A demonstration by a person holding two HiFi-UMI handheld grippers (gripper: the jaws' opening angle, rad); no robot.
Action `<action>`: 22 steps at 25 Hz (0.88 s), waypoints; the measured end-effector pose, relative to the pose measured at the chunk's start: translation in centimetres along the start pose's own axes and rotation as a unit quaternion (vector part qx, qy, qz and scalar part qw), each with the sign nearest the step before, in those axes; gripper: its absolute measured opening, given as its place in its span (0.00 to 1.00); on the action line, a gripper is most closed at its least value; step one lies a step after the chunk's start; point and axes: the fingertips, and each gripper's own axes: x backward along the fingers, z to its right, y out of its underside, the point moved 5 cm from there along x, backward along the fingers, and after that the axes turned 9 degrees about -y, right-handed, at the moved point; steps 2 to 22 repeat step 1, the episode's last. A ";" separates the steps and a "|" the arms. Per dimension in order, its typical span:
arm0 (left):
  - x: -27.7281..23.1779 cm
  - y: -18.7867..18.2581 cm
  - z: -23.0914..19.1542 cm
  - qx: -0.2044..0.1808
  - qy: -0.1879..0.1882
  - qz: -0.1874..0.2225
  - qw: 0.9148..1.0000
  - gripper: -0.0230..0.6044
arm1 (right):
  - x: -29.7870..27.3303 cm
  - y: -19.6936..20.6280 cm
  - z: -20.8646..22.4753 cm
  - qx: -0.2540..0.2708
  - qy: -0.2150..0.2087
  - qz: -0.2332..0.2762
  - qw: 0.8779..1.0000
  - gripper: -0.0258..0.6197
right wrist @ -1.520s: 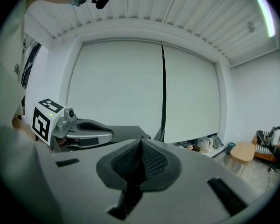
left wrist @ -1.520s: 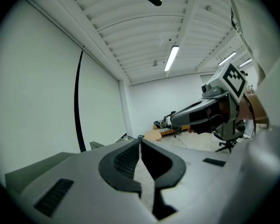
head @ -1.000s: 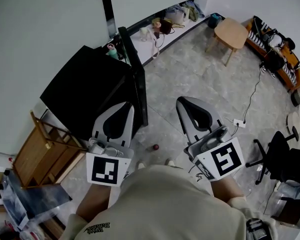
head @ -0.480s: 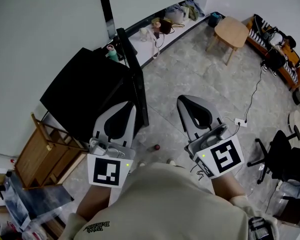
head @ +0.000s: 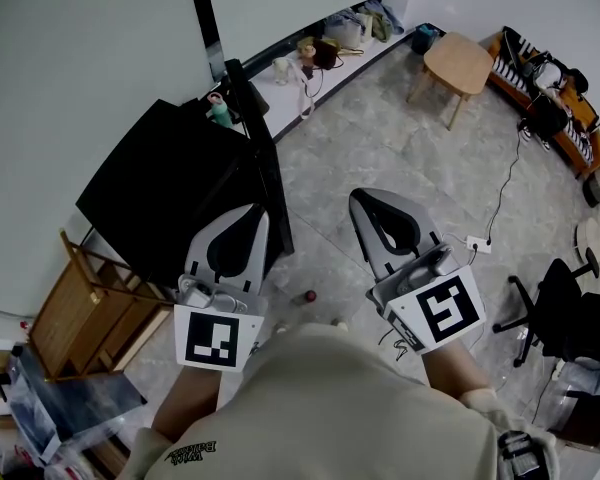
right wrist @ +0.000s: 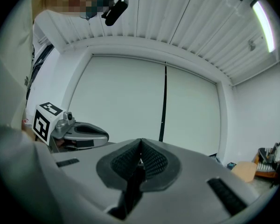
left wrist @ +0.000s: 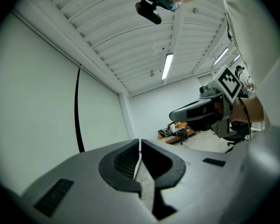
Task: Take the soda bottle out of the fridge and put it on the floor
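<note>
Hardly anything has moved since the earlier frames: both grippers hang at the same spot before the person's chest, and only the head view has drifted a touch, sliding the room slightly leftward. The left gripper (head: 252, 214) and the right gripper (head: 366, 201) each have their jaws pressed together with nothing between them, and they point out over the floor (head: 400, 148). The black fridge (head: 165, 183) stands at the left with its door (head: 268, 178) seen edge-on; whether it is ajar cannot be told. A teal bottle (head: 218, 111) with a reddish cap stands at the fridge's far corner beside the door, either in a door rack or on top. A small red-topped thing (head: 309, 296) stands on the floor near the person's feet, too small to name. If that is the soda bottle, the task looks done; if the teal one is, fetching it remains.
</note>
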 end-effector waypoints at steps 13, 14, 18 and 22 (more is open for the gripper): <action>0.0 -0.1 0.2 0.001 0.000 0.000 1.000 0.06 | 0.2 -0.1 0.1 0.001 0.000 0.000 1.000 0.03; 0.0 -0.1 0.2 0.001 0.000 0.000 1.000 0.06 | 0.2 -0.1 0.1 0.001 0.000 0.000 1.000 0.03; 0.0 -0.1 0.2 0.001 0.000 0.000 1.000 0.06 | 0.2 -0.1 0.1 0.001 0.000 0.000 1.000 0.03; 0.0 -0.1 0.2 0.001 0.000 0.000 1.000 0.06 | 0.2 -0.1 0.1 0.001 0.000 0.000 1.000 0.03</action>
